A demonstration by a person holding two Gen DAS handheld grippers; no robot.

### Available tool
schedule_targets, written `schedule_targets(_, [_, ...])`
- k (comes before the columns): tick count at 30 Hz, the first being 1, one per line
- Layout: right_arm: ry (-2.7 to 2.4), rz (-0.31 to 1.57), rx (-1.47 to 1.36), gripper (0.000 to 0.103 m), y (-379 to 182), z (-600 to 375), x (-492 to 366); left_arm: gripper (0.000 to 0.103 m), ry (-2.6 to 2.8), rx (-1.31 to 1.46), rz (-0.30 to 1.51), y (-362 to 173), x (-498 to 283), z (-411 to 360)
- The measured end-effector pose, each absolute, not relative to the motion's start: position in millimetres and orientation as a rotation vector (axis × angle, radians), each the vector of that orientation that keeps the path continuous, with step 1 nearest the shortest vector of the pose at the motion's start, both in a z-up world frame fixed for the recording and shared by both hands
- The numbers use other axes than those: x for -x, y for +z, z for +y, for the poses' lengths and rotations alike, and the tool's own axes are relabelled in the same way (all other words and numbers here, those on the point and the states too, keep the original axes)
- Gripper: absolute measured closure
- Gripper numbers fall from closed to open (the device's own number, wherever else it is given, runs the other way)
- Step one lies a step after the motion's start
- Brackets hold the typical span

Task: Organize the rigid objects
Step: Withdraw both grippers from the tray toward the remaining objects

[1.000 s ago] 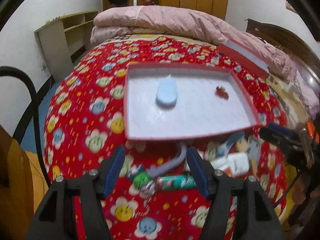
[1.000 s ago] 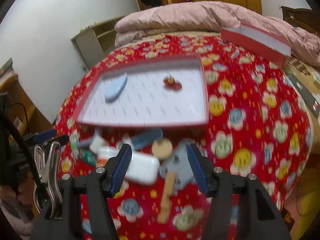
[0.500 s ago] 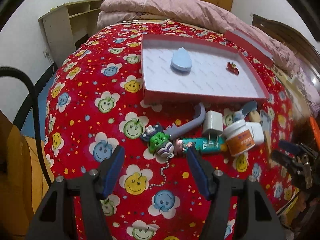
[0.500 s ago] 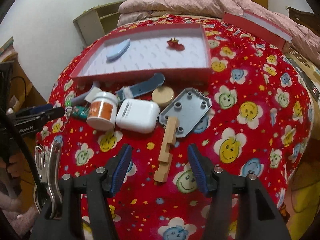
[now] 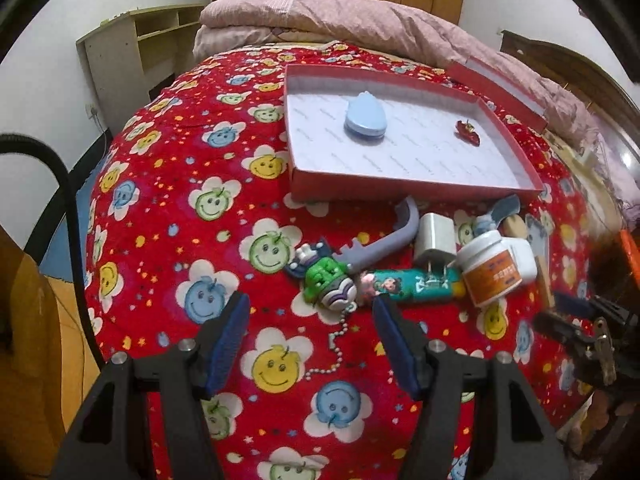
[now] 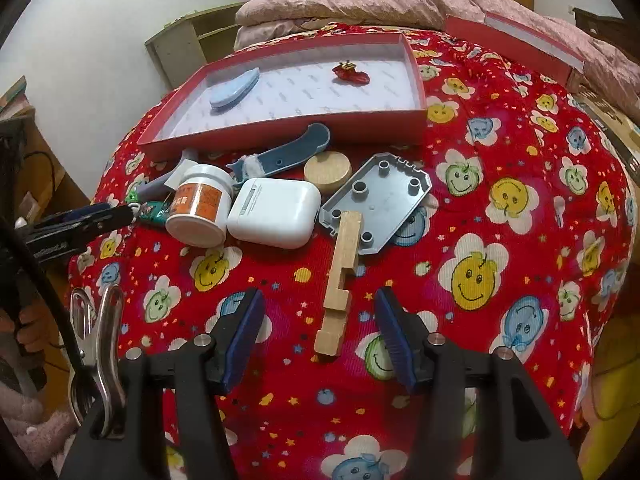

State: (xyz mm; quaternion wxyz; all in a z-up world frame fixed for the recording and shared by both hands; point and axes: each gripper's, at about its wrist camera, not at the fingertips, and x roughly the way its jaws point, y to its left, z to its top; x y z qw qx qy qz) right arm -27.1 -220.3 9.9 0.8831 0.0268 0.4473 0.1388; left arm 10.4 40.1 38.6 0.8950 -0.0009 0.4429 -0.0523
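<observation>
A red box (image 5: 400, 190) (image 6: 280, 132) with a white floor lies on the bed; inside are a blue drop-shaped piece (image 5: 365, 120) (image 6: 234, 88) and a small red toy (image 5: 467, 132) (image 6: 350, 73). In front of it lie several loose items: a green figure keychain (image 5: 326, 280), a grey curved piece (image 5: 384, 240), a white charger (image 5: 435, 236), a white jar (image 5: 494, 268) (image 6: 200, 210), a white earbud case (image 6: 274, 212), a grey plate (image 6: 378, 200), a wooden disc (image 6: 327, 166) and a wooden block (image 6: 340, 284). My left gripper (image 5: 310, 340) is open just short of the keychain. My right gripper (image 6: 318, 336) is open around the block's near end.
The red box lid (image 5: 496, 88) (image 6: 516, 42) lies at the back right near a pink quilt (image 5: 340, 20). A pale shelf unit (image 5: 132, 52) stands left of the bed. The flowered red blanket (image 5: 200, 208) curves down to the bed's edges. A metal clip (image 6: 100, 344) hangs at my right gripper.
Both grippers have drawn back from the box toward the near edge of the bed, bringing the loose items into full view. Both stay open and empty.
</observation>
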Motion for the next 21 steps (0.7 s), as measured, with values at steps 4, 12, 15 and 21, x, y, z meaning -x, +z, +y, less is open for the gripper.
schedule_targets(4, [0.288,0.920,-0.043,0.045,9.3,-219.8,29.6,0.042,-0.077,-0.009,0.926,32.6,-17.0,36.8])
schedule_targets(12, [0.291,0.910,-0.039,0.045,9.0,-220.9,30.6,0.043,-0.044,0.009,0.927,30.3,-19.0,46.8])
schedule_targets(15, [0.283,0.901,-0.020,0.045,8.7,-218.4,32.0,0.048,-0.062,0.018,0.924,30.6,-21.6,43.9])
schedule_targets(21, [0.285,0.898,-0.022,0.046,8.6,-219.3,30.2,0.050,-0.041,-0.019,0.932,21.8,-31.2,35.6])
